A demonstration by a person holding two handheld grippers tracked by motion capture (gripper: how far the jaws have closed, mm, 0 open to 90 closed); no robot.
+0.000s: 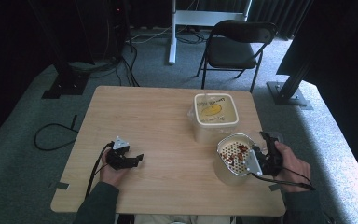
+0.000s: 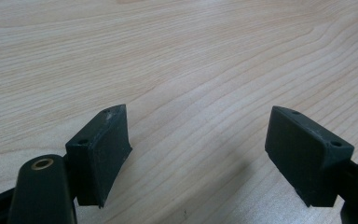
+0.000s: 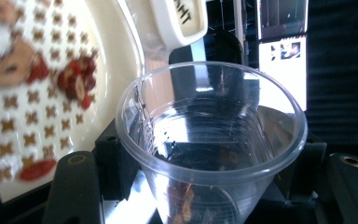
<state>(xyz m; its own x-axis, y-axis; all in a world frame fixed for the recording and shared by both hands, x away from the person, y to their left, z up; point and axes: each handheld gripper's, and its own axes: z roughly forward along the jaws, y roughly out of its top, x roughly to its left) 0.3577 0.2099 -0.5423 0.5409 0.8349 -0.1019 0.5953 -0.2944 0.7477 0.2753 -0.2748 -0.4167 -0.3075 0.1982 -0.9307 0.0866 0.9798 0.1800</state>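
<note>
The right tool (image 3: 205, 186) is clamped on a clear plastic cup (image 3: 212, 140), tipped beside the perforated strainer (image 1: 233, 154) at the worktop's (image 1: 158, 121) right front. Red dried fruit pieces (image 1: 235, 151) already lie on the strainer, and a few bits remain in the cup's bottom, so the pouring looks nearly finished. The left tool (image 2: 198, 154) rests with jaws apart, empty. The cream tub (image 1: 216, 116) stands just behind.

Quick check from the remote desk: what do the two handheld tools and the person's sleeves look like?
Both tools are black. The left tool carries a grey three-cornered plate and a black cable; its pads are blocky with small screw holes. The right tool has a grey plate too, and a thin black cable. The sleeves are dark grey-green.
</note>
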